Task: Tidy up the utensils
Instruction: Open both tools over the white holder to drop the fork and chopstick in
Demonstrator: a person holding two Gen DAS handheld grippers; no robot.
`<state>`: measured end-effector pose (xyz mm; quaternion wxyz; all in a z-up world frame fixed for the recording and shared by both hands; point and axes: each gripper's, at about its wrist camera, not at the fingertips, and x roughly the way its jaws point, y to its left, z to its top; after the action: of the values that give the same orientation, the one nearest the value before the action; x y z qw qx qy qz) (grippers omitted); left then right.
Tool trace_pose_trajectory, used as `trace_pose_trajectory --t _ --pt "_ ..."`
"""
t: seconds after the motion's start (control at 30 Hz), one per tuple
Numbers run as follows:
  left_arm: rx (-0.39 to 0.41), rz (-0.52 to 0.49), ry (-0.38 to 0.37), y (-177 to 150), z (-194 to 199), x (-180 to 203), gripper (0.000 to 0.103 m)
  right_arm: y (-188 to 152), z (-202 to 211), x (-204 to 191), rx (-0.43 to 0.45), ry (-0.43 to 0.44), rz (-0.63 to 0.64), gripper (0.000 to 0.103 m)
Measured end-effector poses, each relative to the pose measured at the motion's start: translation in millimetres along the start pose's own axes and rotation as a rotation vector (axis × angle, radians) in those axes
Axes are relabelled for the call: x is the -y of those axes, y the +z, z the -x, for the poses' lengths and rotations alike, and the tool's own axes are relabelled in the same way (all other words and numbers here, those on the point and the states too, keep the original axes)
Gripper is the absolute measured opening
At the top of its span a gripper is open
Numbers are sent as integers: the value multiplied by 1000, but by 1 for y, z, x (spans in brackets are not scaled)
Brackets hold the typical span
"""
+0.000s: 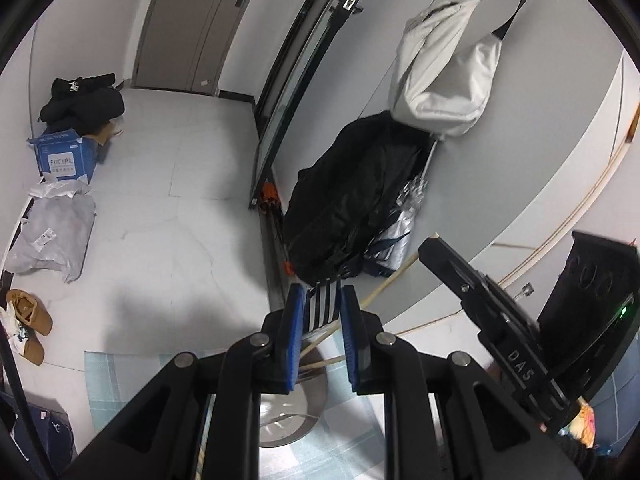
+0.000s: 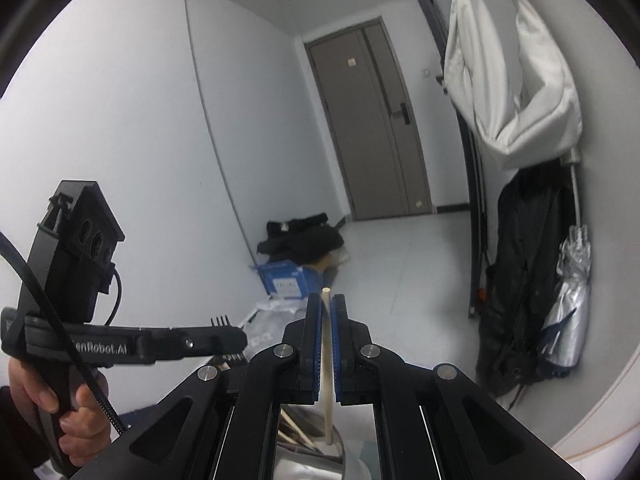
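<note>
My left gripper (image 1: pixel 320 294) is shut on a black fork (image 1: pixel 322 306), tines up between the blue pads. A steel container (image 1: pixel 288 412) sits below it on a light checked cloth, with wooden chopsticks (image 1: pixel 320 360) leaning in it. My right gripper (image 2: pixel 327 304) is shut on a single wooden chopstick (image 2: pixel 327 344) held upright, its lower end in the steel container (image 2: pixel 308 460). The right gripper's body (image 1: pixel 496 320) shows in the left wrist view, with a chopstick (image 1: pixel 390 278) sticking out. The left gripper (image 2: pixel 218 338) with the fork tines shows in the right wrist view.
A white bag (image 1: pixel 444 76), a black garment (image 1: pixel 352 196) and a folded silver umbrella (image 2: pixel 568 296) hang on the wall at right. On the floor lie a blue box (image 1: pixel 66 156), black clothes, plastic bags and brown shoes (image 1: pixel 28 316). A door (image 2: pixel 376 120) stands beyond.
</note>
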<state>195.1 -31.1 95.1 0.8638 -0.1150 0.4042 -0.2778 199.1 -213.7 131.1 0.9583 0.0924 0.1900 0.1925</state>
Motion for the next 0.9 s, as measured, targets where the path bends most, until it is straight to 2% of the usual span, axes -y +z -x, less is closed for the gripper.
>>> trace_pose_trajectory --t 0.07,0.2,0.3,0.4,0.5,0.67,0.8,0.9 --pt "-13 -6 -12 -4 -3 -2 5 -6 -5 0 -25 12 8 4" --pt "-33 -45 -3 -11 -3 1 5 -20 -13 0 -63 13 27 4" --pt "-18 -66 4 -13 -2 3 5 -27 -17 -1 -81 24 27 4" --pt "-17 -35 -12 -13 0 -1 5 -36 -28 -1 -127 29 8 5" --pt "-3 -2 42 -16 5 -10 6 -46 -37 3 -173 36 -18 9" --pt "15 76 101 -24 15 -25 19 -61 -44 4 -253 47 -26 9" --pt "24 97 155 -35 23 -26 27 -63 -30 3 -244 44 -35 10" --pt "45 97 189 -43 28 -20 47 -64 -16 -1 -233 34 -32 13"
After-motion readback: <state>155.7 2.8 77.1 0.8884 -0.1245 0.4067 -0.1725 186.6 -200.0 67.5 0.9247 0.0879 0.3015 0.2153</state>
